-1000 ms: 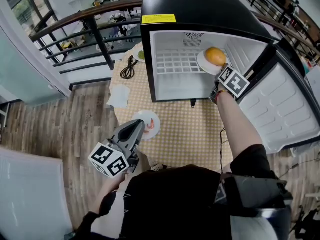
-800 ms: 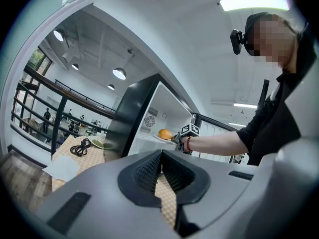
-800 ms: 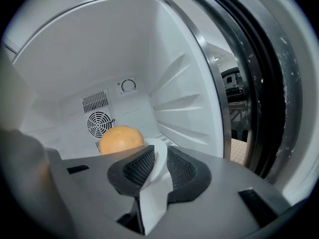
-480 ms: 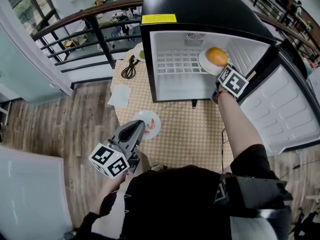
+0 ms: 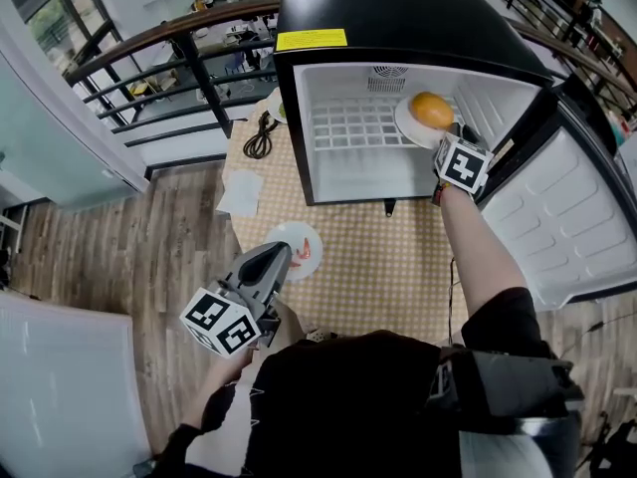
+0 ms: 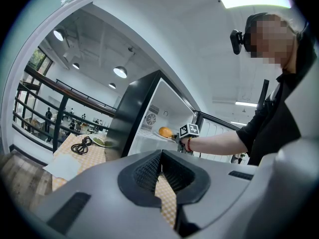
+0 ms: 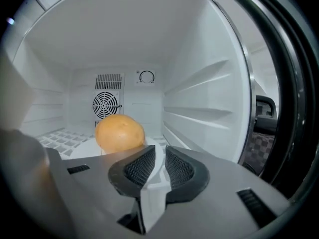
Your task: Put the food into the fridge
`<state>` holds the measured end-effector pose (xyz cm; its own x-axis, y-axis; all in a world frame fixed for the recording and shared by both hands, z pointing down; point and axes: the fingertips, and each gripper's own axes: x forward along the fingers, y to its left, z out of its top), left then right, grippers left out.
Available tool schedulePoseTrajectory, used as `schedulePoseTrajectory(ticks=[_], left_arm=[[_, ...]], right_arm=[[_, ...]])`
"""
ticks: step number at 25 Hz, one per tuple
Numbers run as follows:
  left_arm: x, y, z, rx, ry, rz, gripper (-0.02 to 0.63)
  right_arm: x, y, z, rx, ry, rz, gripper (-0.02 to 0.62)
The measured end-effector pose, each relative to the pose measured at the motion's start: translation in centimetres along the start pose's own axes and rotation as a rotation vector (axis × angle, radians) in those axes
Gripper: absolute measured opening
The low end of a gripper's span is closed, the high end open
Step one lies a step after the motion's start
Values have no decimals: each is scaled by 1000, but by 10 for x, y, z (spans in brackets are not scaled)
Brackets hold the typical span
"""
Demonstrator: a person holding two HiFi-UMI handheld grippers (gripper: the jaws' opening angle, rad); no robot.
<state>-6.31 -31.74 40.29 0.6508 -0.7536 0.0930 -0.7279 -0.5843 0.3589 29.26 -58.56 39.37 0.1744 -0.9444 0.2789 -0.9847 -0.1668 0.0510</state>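
Now: right gripper (image 7: 159,166) pinches the plate (image 5: 410,130) by its rim so the orange (image 5: 431,110) rides level inside the fridge (image 5: 398,18), 1 o'clock in head view. Left gripper (image 6: 160,166), jaws pressed together and empty, hovers near the second plate (image 5: 283,233) at 7 o'clock, probably next.

The fridge (image 5: 398,18) is black outside and white inside, with a yellow label (image 5: 312,39). The round food (image 5: 431,110) is orange-yellow and its plate (image 5: 406,125) is white. The surface (image 5: 388,257) has a tan-and-white check. The left claw (image 6: 160,158) and right claw (image 7: 159,156) are grey.
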Motion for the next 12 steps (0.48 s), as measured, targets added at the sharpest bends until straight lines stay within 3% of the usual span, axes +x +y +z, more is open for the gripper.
schedulePoseTrajectory(ticks=[8, 12], left_arm=[[5, -1, 0, 8, 7, -2, 12], [5, -3, 9, 44, -17, 6, 12]], right_arm=[[0, 5, 7, -22, -42, 43, 72], [-22, 6, 30, 66, -149, 82, 72]])
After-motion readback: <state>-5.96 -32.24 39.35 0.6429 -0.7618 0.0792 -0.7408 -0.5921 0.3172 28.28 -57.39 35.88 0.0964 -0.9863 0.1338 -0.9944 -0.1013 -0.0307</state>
